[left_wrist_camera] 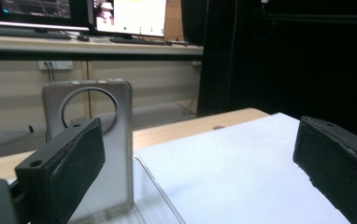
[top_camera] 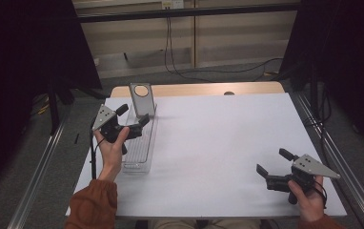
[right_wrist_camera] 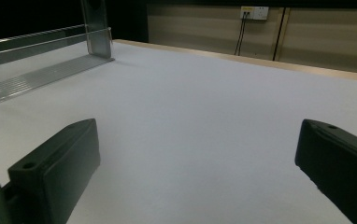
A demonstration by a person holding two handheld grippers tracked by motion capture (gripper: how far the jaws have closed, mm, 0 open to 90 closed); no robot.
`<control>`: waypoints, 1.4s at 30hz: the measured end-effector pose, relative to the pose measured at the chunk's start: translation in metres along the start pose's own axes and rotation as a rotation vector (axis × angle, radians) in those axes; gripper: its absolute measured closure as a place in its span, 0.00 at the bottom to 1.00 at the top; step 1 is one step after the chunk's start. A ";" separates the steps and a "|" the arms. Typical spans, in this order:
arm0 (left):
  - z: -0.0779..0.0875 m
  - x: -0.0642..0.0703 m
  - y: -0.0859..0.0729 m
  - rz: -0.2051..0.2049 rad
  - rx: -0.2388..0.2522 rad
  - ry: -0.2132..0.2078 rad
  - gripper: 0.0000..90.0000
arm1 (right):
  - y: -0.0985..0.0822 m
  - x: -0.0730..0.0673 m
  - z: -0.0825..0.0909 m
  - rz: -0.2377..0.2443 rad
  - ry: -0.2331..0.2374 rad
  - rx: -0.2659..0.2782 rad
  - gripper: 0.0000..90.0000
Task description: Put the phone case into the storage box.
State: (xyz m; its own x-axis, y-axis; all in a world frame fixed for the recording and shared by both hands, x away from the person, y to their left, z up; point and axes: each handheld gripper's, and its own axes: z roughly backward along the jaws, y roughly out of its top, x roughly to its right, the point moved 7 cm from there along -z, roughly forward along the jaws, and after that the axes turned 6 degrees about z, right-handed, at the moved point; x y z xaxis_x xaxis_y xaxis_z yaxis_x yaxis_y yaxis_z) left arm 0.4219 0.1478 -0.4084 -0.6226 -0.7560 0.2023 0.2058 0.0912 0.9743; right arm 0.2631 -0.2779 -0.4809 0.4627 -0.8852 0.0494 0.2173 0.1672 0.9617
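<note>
the clear tray (top_camera: 141, 145) lies on the desk (top_camera: 218, 143), on its left part, running lengthwise away from the person, with an upright end plate (top_camera: 142, 99) pierced by a round hole at the far end. it looks like light, rigid, slick plastic; the thin long walls or the end plate seem the best holds. the left claw (top_camera: 133, 118) hovers over the tray, jaws apart, empty. the right claw (top_camera: 273, 163) sits well right of the tray, jaws apart, with bare desk between them.
</note>
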 end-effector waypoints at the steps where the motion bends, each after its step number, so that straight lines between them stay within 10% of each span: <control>1: 0.003 0.002 0.000 -0.019 0.003 0.001 0.03 | 0.000 0.000 0.000 -0.001 0.003 -0.001 0.00; 21: 0.049 0.023 -0.010 -0.044 0.030 0.000 0.03 | 0.000 -0.001 0.000 0.006 -0.003 -0.001 0.00; 42: 0.088 0.015 -0.064 -0.053 -0.048 0.064 0.03 | 0.002 0.000 0.004 0.008 -0.026 0.029 0.00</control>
State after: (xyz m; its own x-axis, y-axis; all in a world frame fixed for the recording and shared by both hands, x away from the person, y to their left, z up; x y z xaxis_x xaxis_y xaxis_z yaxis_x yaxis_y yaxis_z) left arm 0.3332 0.1880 -0.4590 -0.5844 -0.7990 0.1420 0.2105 0.0198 0.9774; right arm 0.2604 -0.2793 -0.4780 0.4415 -0.8950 0.0640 0.1888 0.1625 0.9685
